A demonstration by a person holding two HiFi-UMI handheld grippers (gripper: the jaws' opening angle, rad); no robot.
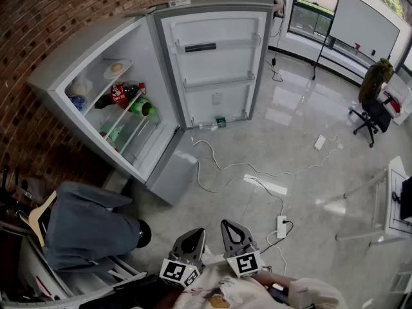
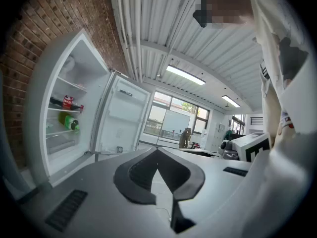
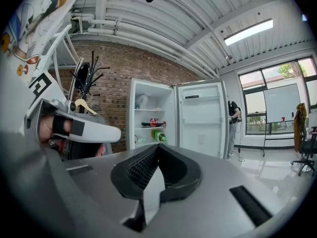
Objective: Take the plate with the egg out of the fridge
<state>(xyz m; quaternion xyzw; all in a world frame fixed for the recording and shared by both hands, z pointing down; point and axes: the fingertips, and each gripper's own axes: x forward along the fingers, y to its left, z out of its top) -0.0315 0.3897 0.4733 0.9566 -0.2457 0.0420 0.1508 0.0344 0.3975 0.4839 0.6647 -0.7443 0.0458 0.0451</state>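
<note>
Facing a tall white fridge (image 1: 84,69) set against the red brick wall (image 1: 38,18), with its white door (image 1: 215,63) swung fully open, clearly to leave every shelf free to reach. Low at the left of it, a grey jacket on a wooden hanger (image 1: 84,227), no part of the job. Holding both grey tongs close to the body and well apart from the fridge, pointing about level toward it: left tongs (image 1: 188,242) closed tip to tip with nothing between, right tongs (image 1: 234,234) closed the same way and also empty, probably kept so only for the approach. On the middle shelf, lying on their sides, a dark bottle with red label (image 1: 118,94) and a green bottle (image 1: 141,107). Above these, on the top shelf near its front edge, the small pale round plate (image 1: 127,63) with the egg (image 1: 116,67) on it, placed flat and easy to take from the front. Not yet started with the reaching. Judged as next: to step closer, to open one pair of tongs for the plate rim, and to keep the plate level against sliding of the egg.
</note>
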